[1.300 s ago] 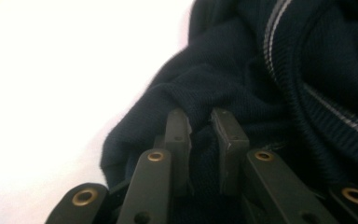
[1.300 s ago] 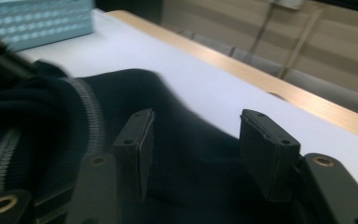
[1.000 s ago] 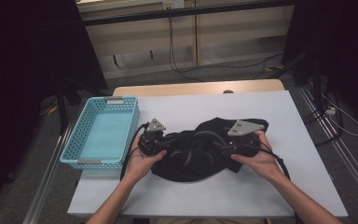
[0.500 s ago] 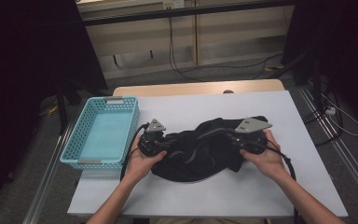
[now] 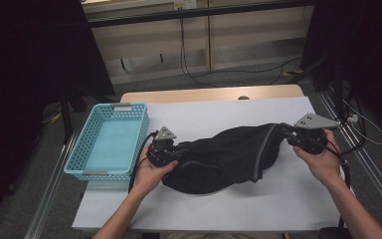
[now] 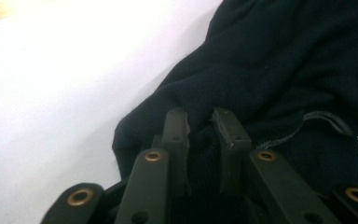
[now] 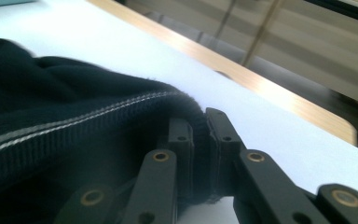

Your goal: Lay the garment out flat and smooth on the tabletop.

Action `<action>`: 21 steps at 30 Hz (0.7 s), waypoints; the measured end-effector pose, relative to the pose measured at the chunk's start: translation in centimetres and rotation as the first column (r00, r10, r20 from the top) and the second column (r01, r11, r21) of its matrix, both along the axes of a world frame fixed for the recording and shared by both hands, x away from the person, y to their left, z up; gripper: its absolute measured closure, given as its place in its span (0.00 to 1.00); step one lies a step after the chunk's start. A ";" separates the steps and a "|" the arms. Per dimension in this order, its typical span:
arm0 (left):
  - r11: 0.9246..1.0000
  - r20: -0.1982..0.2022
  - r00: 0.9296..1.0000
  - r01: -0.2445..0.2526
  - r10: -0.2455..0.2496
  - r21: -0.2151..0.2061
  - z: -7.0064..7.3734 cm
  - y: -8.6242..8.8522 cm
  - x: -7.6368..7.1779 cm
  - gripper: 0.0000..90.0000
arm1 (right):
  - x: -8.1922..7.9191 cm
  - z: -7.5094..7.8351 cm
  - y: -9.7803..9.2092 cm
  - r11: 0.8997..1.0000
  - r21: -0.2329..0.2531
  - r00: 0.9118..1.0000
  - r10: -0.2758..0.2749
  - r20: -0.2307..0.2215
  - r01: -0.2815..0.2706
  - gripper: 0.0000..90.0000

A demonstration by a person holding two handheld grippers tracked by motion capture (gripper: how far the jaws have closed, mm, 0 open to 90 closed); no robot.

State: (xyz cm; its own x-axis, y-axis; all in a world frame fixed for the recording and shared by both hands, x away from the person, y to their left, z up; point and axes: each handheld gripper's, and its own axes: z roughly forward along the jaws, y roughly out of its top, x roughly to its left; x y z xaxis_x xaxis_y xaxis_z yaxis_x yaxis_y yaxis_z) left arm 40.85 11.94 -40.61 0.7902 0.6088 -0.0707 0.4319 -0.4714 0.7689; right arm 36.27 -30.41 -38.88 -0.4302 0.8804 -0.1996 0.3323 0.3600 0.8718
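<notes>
I had the left gripper (image 5: 175, 153) clamped on one end of the black cloth (image 5: 229, 154). In the left gripper view its two black jaws pinched a soft fold of the dark knit, with a thin grey stitched edge (image 6: 324, 122) just to the 3 o'clock side of them.

I had the right gripper (image 5: 284, 133) clamped on the other end. In the right gripper view its jaws squeezed a thick, fuzzy rim of the cloth, and a pale ribbed stripe (image 7: 65, 122) ran away from them toward 9 o'clock.

The cloth lay in the middle of the white table (image 5: 219, 117), pulled into a long, puffy shape between the two grippers. It looked soft and wrinkled, with a grey curved seam (image 5: 262, 149) near its 3 o'clock end. Its lower side touched the smooth table top.

My left hand (image 5: 151, 172) sat at the cloth's 9 o'clock end and my right hand (image 5: 321, 159) at its 3 o'clock end.

A light blue plastic basket (image 5: 129, 144) with little holes in its walls stood at the table's 9 o'clock edge, near the left gripper. A strip of pale wood (image 5: 209, 93) showed along the table's 12 o'clock side.
</notes>
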 end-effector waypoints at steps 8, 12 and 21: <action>1.000 0.046 0.999 -0.010 0.009 0.017 0.3 0.0 -0.8 0.61 | 2.0 -1.4 -1.9 0.995 0.010 0.993 -0.096 -0.073 0.097 0.88; 1.000 0.064 0.998 0.005 -0.006 0.017 0.3 0.1 -1.5 0.54 | 1.5 -1.7 -1.8 0.996 0.042 0.993 -0.079 -0.083 0.083 0.79; 1.000 0.078 0.997 0.016 -0.018 0.027 0.2 0.3 -2.9 0.46 | -1.3 -1.4 -0.7 0.996 0.080 0.997 -0.036 -0.066 0.041 0.52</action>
State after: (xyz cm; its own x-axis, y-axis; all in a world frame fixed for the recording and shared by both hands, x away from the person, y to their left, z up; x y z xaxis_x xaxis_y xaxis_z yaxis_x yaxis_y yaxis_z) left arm 37.91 12.22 -40.39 0.8027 0.5963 0.0080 0.3626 -0.4987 0.7873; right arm 34.95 -31.15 -40.32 -0.4054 0.9087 -0.0999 0.4014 0.2751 0.8736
